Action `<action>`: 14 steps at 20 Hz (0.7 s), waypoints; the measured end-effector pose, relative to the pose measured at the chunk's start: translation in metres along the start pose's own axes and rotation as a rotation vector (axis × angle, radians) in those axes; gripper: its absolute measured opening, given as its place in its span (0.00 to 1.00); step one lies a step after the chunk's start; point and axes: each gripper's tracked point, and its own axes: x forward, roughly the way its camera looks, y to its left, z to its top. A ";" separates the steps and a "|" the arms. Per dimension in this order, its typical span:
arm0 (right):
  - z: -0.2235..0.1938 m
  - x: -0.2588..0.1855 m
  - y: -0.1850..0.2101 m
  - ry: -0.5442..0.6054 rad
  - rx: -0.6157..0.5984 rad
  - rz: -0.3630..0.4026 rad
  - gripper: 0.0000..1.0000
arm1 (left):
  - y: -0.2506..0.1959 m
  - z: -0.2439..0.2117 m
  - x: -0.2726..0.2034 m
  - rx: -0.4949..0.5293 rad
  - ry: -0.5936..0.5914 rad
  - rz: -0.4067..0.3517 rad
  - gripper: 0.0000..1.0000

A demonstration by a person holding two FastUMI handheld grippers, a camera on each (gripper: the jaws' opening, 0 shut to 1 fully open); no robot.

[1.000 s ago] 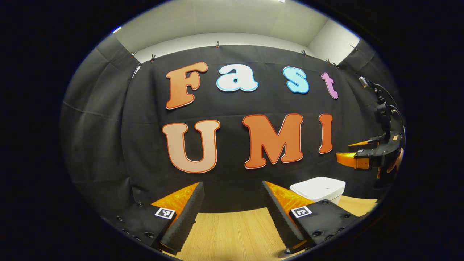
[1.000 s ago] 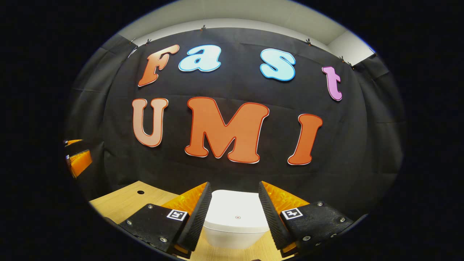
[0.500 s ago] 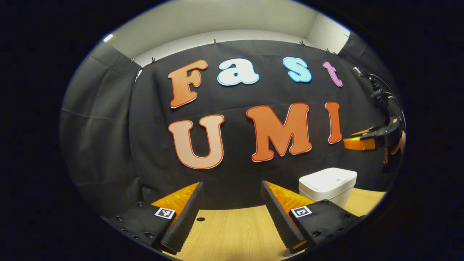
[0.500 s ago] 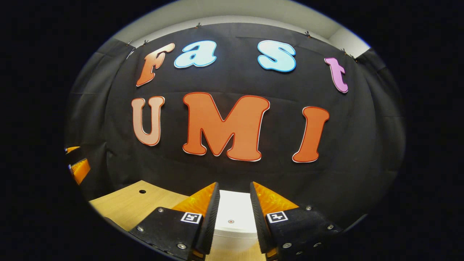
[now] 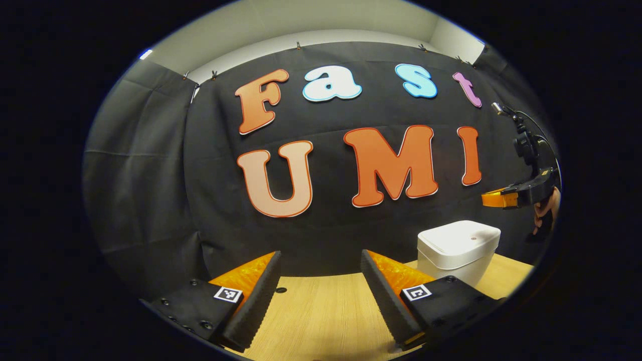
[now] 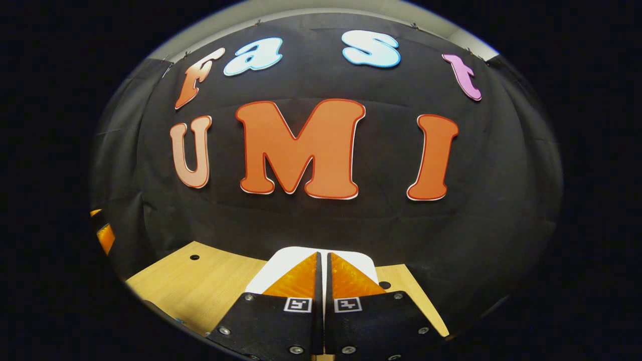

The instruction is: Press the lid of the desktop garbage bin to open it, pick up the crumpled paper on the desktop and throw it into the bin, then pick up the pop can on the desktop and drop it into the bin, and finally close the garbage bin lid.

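The right gripper (image 6: pixel 323 258), jaws closed, hangs directly above the bin's shut lid (image 5: pixel 460 235); the left gripper (image 5: pixel 321 260), jaws open, holds well aside.

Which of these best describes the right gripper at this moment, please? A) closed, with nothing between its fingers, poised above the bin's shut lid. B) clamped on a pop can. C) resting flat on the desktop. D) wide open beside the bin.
A: in the right gripper view the right gripper has its fingers together with nothing between them, over the white lid of the bin; the left gripper view shows it above the shut lid.
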 end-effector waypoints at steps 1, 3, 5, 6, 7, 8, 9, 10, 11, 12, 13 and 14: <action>-0.008 0.004 0.002 0.029 0.004 0.006 0.02 | 0.001 -0.001 0.000 0.001 0.008 0.009 1.00; -0.026 0.009 0.006 0.077 0.016 0.026 0.02 | 0.001 -0.003 0.000 0.005 0.019 0.022 1.00; -0.042 0.016 0.013 0.119 0.030 0.051 0.02 | 0.000 -0.003 -0.002 0.017 0.023 0.032 1.00; -0.048 0.017 0.013 0.134 0.030 0.059 0.02 | 0.001 -0.005 -0.003 0.024 0.027 0.038 1.00; -0.054 0.018 0.013 0.148 0.027 0.064 0.02 | 0.002 -0.006 -0.003 0.029 0.032 0.046 1.00; -0.060 0.019 0.015 0.161 0.026 0.074 0.02 | 0.001 -0.007 -0.005 0.030 0.037 0.051 1.00; -0.063 0.018 0.018 0.169 0.025 0.085 0.02 | 0.000 -0.008 -0.005 0.028 0.042 0.055 1.00; -0.067 0.017 0.019 0.177 0.020 0.092 0.02 | 0.000 -0.010 -0.006 0.028 0.048 0.058 1.00; -0.072 0.017 0.020 0.186 0.013 0.098 0.02 | -0.001 -0.011 -0.006 0.029 0.054 0.062 1.00; -0.078 0.016 0.022 0.199 0.004 0.104 0.02 | -0.003 -0.012 -0.007 0.032 0.059 0.064 1.00; -0.075 0.016 0.022 0.180 0.002 0.104 0.02 | -0.005 -0.013 -0.007 0.034 0.063 0.064 1.00; -0.076 0.017 0.023 0.184 0.002 0.108 0.02 | -0.007 -0.014 -0.008 0.034 0.068 0.064 1.00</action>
